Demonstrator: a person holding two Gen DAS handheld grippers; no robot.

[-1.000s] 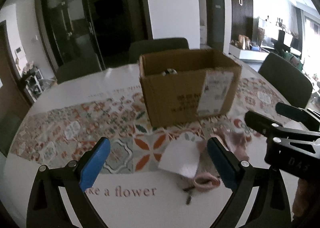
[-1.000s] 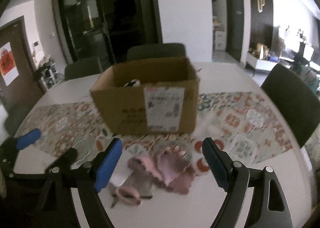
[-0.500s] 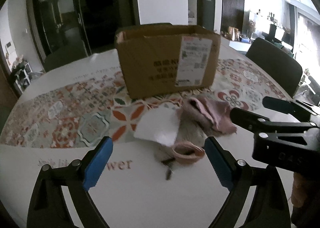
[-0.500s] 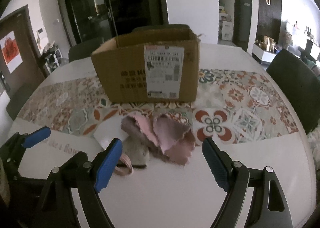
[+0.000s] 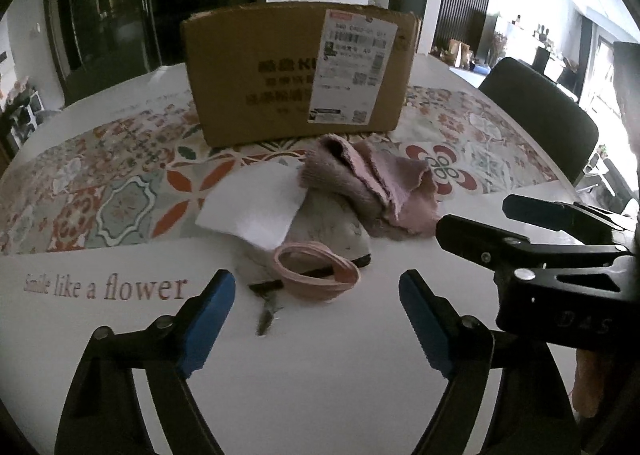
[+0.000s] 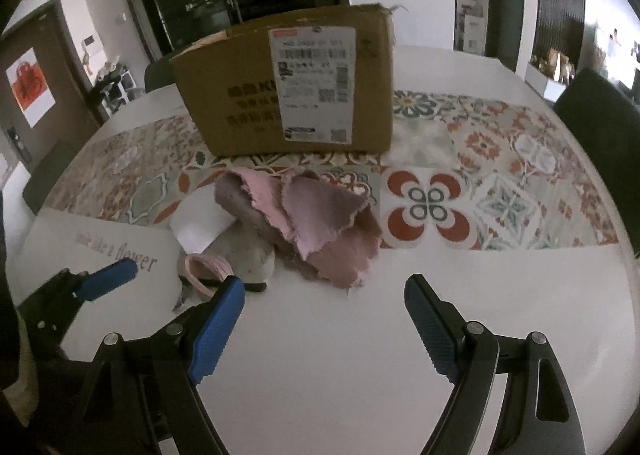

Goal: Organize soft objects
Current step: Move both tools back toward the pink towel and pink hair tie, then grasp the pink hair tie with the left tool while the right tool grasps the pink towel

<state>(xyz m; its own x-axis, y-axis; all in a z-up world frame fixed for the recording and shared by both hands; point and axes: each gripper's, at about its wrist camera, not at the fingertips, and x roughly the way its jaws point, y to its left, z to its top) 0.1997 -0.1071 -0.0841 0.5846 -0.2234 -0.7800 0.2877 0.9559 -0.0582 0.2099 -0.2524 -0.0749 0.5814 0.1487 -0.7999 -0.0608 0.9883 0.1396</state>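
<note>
"Smile like a flower" reads on the worktop, both left tongs and right tongs spread and empty before the pink cloth heaped near the cardboard box, its shipping label illegible.

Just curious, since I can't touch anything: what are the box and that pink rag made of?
The box looks like plain brown matte cardboard, with a glued paper label. The pink rag seems a soft woven or knitted cloth: it crumples and its edges are frayed.
</note>
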